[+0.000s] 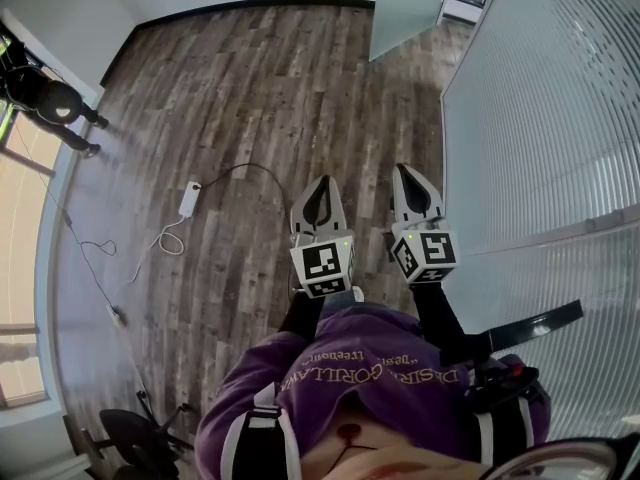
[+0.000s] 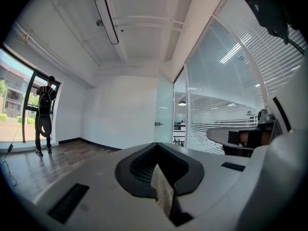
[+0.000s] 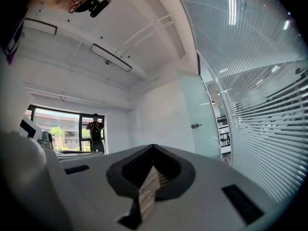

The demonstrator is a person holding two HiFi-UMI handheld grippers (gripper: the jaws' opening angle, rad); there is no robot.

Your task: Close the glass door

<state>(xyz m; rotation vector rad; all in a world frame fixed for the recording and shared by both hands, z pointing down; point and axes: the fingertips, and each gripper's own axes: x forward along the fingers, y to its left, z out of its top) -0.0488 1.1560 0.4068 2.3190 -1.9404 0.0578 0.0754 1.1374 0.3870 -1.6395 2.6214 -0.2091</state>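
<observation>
Glass door [image 1: 405,8] ahead, partition [image 1: 540,118] rightward

Only lettering in view is the pale print on the purple shirt [image 1: 385,368], directly behind the left tongs [image 1: 322,183] and right tongs [image 1: 404,170] in head view. It's upside down, curved and smeared, not reliably readable. The left cube [image 1: 323,263] and right cube [image 1: 425,251] carry black-and-white square code markers: patterns, not characters. Gripper views: nothing legible.

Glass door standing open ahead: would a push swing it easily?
Probably heavy: the glass door is a tall full-height pane. It should swing as one rigid slab, not flex. Its smooth face looks slippery; the handle may give better purchase.
</observation>
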